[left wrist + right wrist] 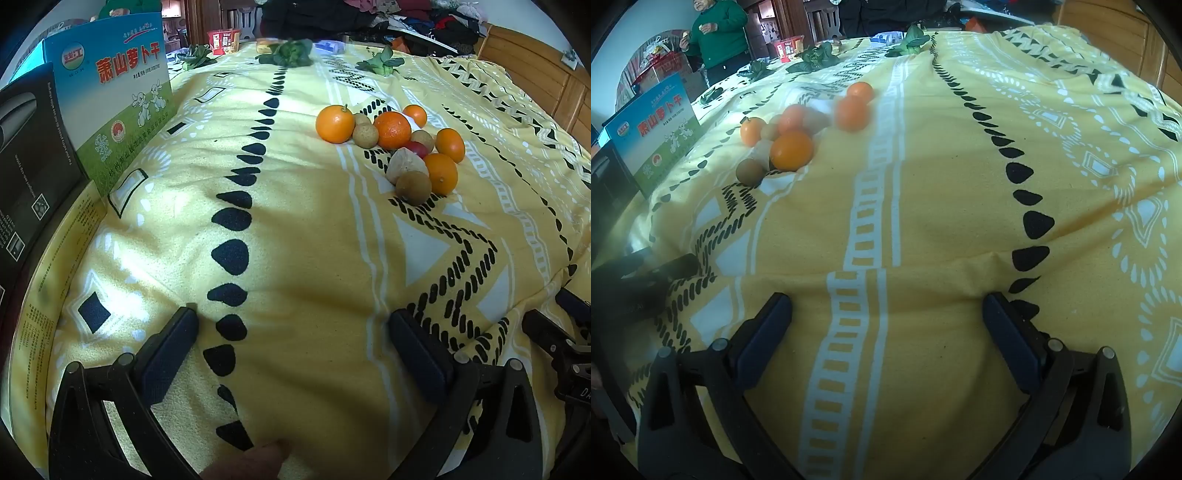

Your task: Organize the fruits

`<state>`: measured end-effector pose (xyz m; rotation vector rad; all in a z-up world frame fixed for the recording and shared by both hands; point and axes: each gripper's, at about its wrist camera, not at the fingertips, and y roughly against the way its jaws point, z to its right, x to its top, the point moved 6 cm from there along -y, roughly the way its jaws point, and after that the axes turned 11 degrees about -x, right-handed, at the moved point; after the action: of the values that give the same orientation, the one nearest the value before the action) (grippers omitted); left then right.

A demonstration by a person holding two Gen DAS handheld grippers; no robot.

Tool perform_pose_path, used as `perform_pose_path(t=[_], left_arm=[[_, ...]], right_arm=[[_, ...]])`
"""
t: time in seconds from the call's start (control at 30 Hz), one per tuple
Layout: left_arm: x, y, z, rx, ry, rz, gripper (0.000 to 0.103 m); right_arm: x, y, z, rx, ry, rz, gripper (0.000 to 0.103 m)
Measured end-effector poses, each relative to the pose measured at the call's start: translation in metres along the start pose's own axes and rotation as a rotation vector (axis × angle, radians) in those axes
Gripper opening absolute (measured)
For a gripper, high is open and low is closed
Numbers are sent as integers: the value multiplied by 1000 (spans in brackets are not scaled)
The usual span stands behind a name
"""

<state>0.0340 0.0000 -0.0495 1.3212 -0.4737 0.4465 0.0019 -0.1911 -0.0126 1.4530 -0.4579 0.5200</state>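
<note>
Only the right wrist view shows a person in green (718,33) at far left. Both tools – left tool (291,332), right tool (886,317) – hang released, empty. The fruit pile (395,147) lies mid-bedspread (295,221), stretching near-to-far beside the blue box (118,92).

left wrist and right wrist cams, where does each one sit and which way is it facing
Left wrist: on the left gripper, tilted down over the yellow cloth, fruit pile ahead to its right, blue box at left; its open jaws, a fingertip and part of the right gripper show.
Right wrist: on the right gripper, tilted down likewise, fruit pile ahead to its left; only its own open jaws show clearly.
Shared: cloth, fruit pile, blue box, leafy greens at the far edge.
</note>
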Motion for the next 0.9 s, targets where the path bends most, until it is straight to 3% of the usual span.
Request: perform_pose_path(t=[0.13, 0.3, 0.47, 0.9], left_arm=[[0, 0, 0, 1, -1, 0, 103], [0, -1, 2, 5, -6, -4, 103], [1, -3, 4, 3, -5, -4, 103], [-1, 2, 2, 4, -7, -1, 103]], right_arm=[[0, 0, -1, -7, 2, 0, 103], [1, 5, -8, -97, 42, -4, 103], [-2, 3, -1, -48, 26, -2, 103], [-2, 4, -6, -62, 28, -5, 103]])
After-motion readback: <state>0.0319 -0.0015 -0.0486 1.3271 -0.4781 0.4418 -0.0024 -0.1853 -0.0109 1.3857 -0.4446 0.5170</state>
